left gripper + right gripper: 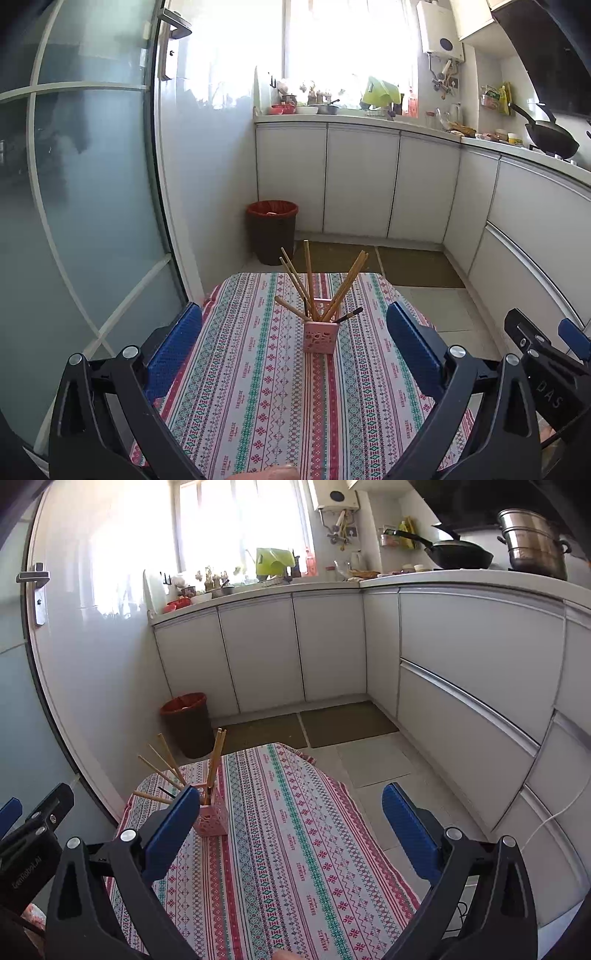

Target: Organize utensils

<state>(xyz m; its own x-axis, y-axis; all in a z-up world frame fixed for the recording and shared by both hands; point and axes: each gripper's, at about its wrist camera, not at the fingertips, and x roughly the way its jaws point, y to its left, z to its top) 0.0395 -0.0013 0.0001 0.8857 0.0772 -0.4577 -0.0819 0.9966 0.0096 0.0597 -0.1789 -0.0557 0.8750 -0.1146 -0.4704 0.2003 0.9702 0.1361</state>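
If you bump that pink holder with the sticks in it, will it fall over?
Probably easily. The pink holder looks like thin, perforated plastic, so likely light. The chopsticks stand taller than it and splay outward, making it top-heavy. The patterned tablecloth might bunch rather than let it slide.

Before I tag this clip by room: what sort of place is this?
A home kitchen, most likely: white cabinets under a cluttered countertop, a wok and a steamer pot.

The left gripper [294, 325] was held level and pointed forward, its blue-padded fingers [173, 350] spread wide with nothing between them. The right gripper [290, 808] sat just beside it, likewise level, its fingers [410, 830] parted wide and empty. A fingertip showed at each view's lower edge.
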